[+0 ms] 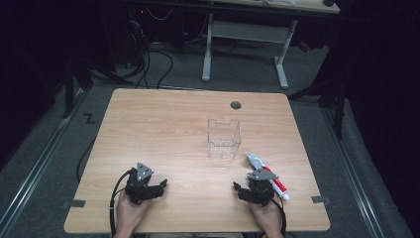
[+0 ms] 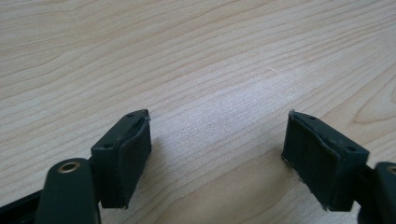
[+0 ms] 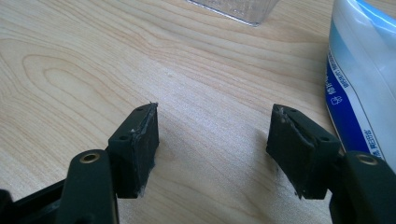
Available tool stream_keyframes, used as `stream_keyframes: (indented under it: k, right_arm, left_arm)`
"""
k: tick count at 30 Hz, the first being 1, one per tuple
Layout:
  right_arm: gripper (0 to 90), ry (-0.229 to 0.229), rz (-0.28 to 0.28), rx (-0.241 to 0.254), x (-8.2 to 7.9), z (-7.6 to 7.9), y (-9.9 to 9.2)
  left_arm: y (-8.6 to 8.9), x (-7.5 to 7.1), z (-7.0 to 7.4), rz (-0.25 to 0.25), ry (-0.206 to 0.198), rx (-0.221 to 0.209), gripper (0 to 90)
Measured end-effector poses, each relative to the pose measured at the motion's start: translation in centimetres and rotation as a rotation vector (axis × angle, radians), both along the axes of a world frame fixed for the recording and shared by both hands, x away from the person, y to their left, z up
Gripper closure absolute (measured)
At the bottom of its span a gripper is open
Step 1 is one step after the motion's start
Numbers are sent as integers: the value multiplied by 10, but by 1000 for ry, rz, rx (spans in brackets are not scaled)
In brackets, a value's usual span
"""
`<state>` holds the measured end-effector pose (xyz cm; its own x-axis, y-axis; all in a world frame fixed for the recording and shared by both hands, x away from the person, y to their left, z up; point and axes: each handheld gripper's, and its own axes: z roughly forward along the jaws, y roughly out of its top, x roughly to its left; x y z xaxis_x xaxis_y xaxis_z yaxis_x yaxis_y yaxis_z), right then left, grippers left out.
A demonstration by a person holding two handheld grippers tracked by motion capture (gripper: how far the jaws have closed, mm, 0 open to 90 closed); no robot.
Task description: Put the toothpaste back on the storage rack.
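A clear plastic box (image 1: 224, 138) stands upright right of the table's middle. A white, blue and red toothpaste tube (image 1: 267, 175) lies flat near the front right. Just left of it rests my right gripper (image 1: 237, 189), open and empty. In the right gripper view the tube (image 3: 359, 79) lies beside the right jaw without touching the pads, and the box's bottom edge (image 3: 238, 10) shows at the top, with the gripper (image 3: 212, 149) over bare wood. My left gripper (image 1: 163, 185) rests at the front left, open. The left gripper view has the open gripper (image 2: 217, 156) above bare wood.
The wooden table (image 1: 163, 124) has a round cable hole (image 1: 236, 105) at the back right. Beyond it is grey floor with cables and another desk's white legs (image 1: 245, 47). Tape marks sit at both front corners.
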<state>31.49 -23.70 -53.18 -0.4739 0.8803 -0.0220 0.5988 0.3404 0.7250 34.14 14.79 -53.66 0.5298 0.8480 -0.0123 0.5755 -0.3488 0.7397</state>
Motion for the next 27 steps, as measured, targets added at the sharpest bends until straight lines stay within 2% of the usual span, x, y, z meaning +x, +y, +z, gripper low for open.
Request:
stream_keyframes:
  k: [10, 14, 27]
  right_arm:
    - [330, 0, 7, 0, 1, 0, 0]
    - [260, 11, 39, -3, 1, 0, 1]
    - [256, 14, 44, -2, 1, 0, 2]
  left_arm:
    - [0, 0, 0, -1, 2, 0, 226]
    - [0, 0, 0, 0, 1, -1, 226]
    - [0, 0, 0, -1, 3, -1, 220]
